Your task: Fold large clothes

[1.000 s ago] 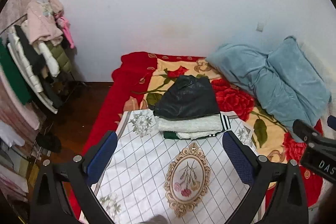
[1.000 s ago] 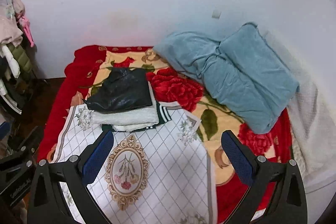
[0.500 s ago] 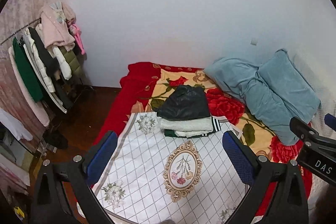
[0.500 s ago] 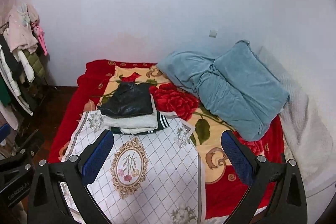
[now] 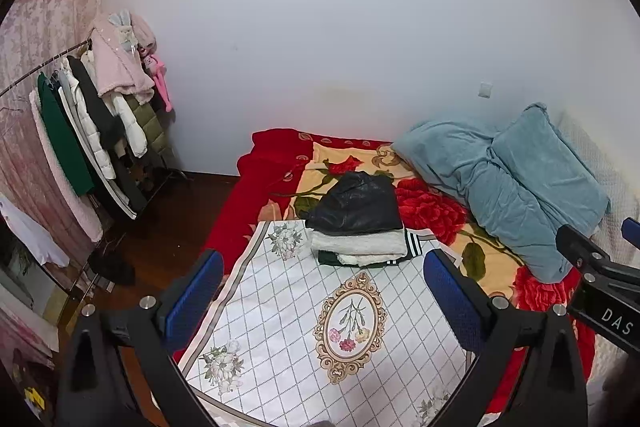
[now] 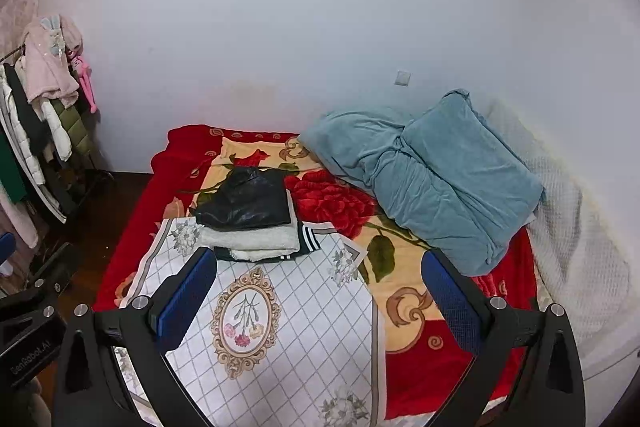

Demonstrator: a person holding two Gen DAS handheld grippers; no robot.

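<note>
A stack of folded clothes (image 5: 358, 227) sits on the bed: a shiny black garment (image 5: 356, 205) on top, a white fleecy one (image 5: 360, 245) under it, a dark striped one at the bottom. It also shows in the right wrist view (image 6: 250, 219). The stack rests at the far end of a white checked cloth (image 5: 320, 327) with an oval flower print. My left gripper (image 5: 324, 291) is open and empty, held well back above the cloth. My right gripper (image 6: 320, 291) is open and empty, also held back.
The bed has a red rose blanket (image 6: 400, 235). Blue bedding (image 6: 432, 179) and a white quilt (image 6: 580, 267) lie at the right against the wall. A rack of hanging clothes (image 5: 88, 131) stands at the left on the dark wood floor (image 5: 168, 227).
Both grippers have pulled back and risen from the stack; the bed looks smaller and more of the wall, floor and clothes rack is in view. Both stay open.
</note>
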